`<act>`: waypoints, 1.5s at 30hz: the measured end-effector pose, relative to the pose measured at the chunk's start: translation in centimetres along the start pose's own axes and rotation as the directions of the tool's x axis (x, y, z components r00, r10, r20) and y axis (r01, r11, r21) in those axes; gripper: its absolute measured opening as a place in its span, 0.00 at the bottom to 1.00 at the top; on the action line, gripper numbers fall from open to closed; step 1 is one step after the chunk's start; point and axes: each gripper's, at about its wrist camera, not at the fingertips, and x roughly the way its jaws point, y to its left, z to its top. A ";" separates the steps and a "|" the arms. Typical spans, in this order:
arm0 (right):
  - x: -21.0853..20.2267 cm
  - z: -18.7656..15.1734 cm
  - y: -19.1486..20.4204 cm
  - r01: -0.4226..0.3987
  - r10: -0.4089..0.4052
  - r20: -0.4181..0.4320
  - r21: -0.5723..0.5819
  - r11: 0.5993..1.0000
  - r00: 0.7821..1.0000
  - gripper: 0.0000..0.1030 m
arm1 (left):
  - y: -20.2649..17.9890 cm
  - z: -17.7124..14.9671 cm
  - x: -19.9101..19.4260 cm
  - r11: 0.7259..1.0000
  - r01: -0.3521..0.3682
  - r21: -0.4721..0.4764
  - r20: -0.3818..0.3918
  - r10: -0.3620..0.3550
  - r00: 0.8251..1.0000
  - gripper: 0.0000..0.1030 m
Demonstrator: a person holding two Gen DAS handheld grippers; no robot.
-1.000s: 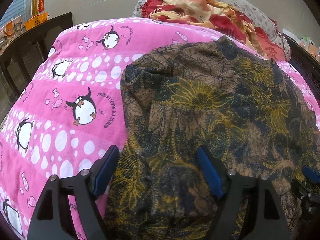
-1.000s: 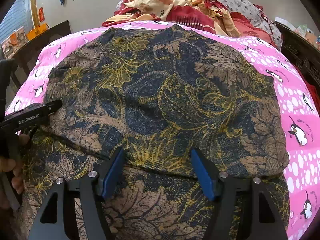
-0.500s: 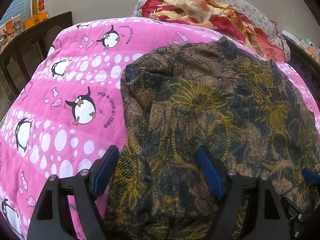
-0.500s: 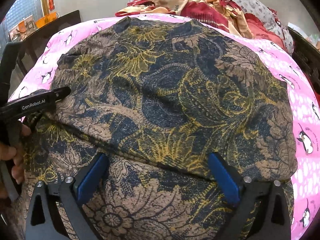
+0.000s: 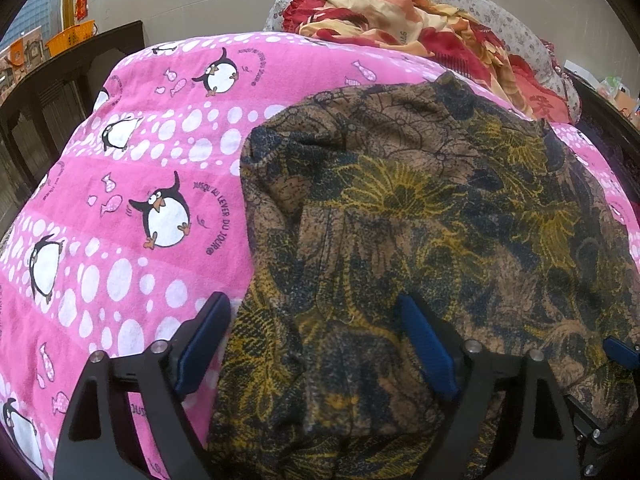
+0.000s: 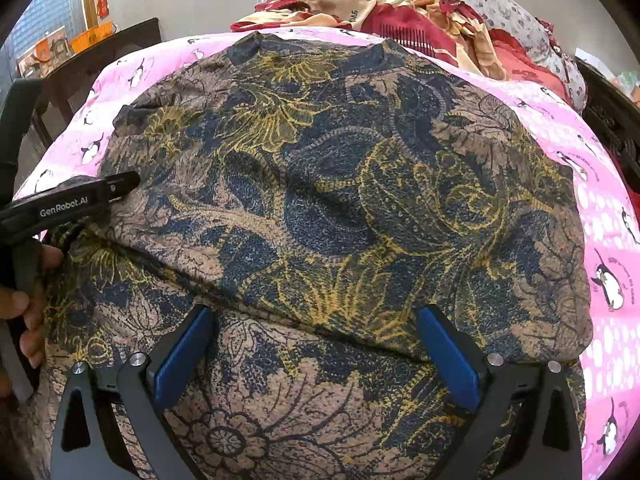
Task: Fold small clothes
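Jaws on both of my grippers stand wide apart, clamped on nothing; earlier frames show each pair narrower, so both have just been opening, the left within the last half second. Fabric lies under and between each pair, but the blue pads do not press it.

Bed (image 5: pixel 120 184), largest item: covered by a pink sheet printed with penguins, white dots and small fish; it fills the left half of the left wrist view and shows as a border along the right edge of the right wrist view.

Garment (image 6: pixel 320 184): a brown, navy and mustard floral-print piece, spread on the pink sheet near me. In the right wrist view one layer lies folded over another, its folded edge running across the frame just ahead of my right pads. In the left wrist view its left edge (image 5: pixel 256 240) falls between my left jaws, so the left pad sits over pink sheet and the right pad over cloth.

Heap of red, orange and cream bedding (image 5: pixel 420 32): at the far end of the bed, against a grey floral pillow, well apart from the garment.

Right gripper (image 6: pixel 316 356): pointing downward over the near part of the garment, pads either side of the lower layer.

Left gripper (image 5: pixel 316 348): likewise pointing downward; it also appears from the side at the left edge of the right wrist view, above the garment's left margin.

Hand (image 6: pixel 28 312): fingers wrapped around the left gripper's handle.
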 end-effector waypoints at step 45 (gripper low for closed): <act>-0.4 -0.4 0.0 0.001 -0.001 -0.023 -0.018 1.000 1.000 1.00 | 0.0 0.2 0.2 0.999 0.052 0.019 -0.054 -0.050 0.997 1.00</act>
